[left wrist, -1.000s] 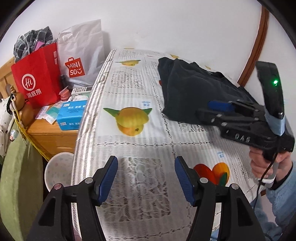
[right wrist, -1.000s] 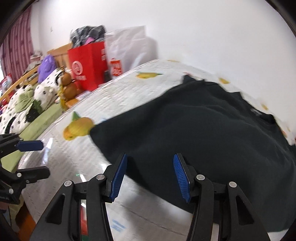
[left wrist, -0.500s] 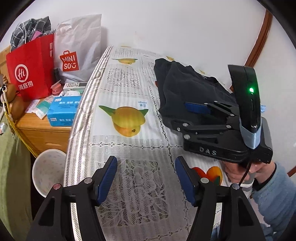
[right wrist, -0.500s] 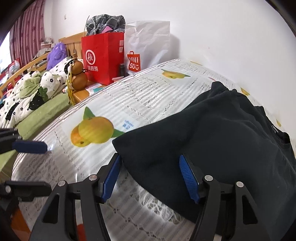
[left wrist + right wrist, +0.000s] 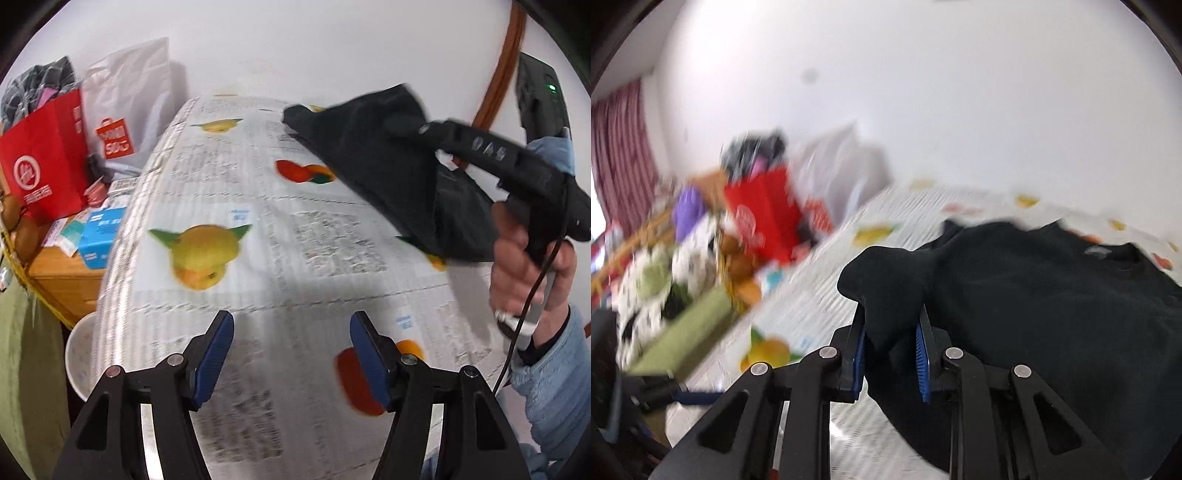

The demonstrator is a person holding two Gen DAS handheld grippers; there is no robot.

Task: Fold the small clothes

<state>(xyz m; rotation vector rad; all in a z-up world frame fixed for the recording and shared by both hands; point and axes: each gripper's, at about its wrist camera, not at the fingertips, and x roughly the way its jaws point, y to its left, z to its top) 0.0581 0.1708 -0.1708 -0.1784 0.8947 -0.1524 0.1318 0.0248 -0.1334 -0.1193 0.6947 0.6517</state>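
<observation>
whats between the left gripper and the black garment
Only bare fruit-print tablecloth separates the open left gripper from the black garment lifted by the right gripper, per the left wrist view.

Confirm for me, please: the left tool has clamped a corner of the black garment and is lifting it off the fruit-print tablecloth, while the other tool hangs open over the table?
Not quite: the sides are swapped. The right tool is shut on the black garment, a bunch of cloth pinched between its blue pads in the right wrist view. The left tool hangs open over the fruit-print tablecloth, holding nothing, as the left wrist view shows.
</observation>
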